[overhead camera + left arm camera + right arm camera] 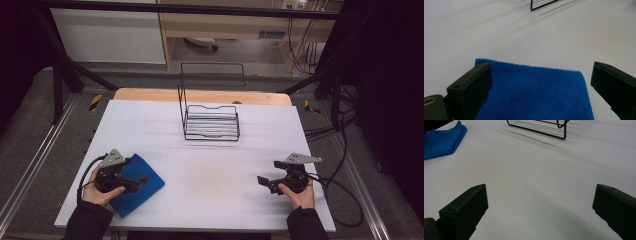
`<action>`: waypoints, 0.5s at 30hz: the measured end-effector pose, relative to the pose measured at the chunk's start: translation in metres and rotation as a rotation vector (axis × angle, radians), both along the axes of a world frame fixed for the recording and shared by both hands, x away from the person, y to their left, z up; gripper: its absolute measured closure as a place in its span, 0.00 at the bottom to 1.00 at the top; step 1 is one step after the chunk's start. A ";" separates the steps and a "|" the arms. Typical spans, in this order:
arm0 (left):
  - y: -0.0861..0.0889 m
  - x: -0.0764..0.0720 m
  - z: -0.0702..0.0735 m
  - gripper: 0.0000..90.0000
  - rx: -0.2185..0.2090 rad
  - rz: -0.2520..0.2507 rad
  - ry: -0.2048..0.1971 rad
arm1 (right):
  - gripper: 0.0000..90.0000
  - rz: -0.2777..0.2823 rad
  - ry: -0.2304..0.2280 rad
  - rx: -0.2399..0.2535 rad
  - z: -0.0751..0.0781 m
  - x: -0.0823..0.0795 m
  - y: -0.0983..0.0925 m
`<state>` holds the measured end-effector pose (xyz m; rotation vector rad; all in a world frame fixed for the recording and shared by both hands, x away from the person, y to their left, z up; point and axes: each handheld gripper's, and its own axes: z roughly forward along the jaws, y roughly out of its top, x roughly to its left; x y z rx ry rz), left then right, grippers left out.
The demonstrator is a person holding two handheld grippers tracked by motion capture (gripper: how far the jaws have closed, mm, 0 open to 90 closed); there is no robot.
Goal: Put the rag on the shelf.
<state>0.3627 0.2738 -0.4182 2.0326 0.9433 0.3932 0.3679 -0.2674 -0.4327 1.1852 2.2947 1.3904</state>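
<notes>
Left gripper point(142, 180): held above the blue cloth point(137, 186), jaws spread wide, one jaw's tip overlapping the cloth's near edge in the left gripper view, nothing pinched.
Blue cloth: folded, lying flat at the near left of the white table point(210, 170), under the left gripper.
Wire rack point(210, 120): black, standing at the table's far middle, well apart from both grippers.
Right gripper point(262, 181): near the table's right edge, jaws wide apart over bare tabletop, holding nothing.

White table point(200, 165) bears blue cloth point(145, 182) and wire rack point(211, 122).
</notes>
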 end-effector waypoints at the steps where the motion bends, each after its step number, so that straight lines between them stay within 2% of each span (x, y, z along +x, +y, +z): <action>1: 0.000 0.000 0.000 0.04 0.000 0.000 0.000 | 0.01 0.002 0.000 -0.001 0.000 0.000 0.000; 11: -0.008 -0.001 0.000 0.04 0.011 -0.011 0.012 | 0.01 -0.003 0.005 -0.003 0.001 0.000 0.001; 15: -0.016 -0.004 0.001 0.04 0.024 -0.029 0.013 | 0.01 -0.001 0.006 -0.007 0.001 -0.001 0.002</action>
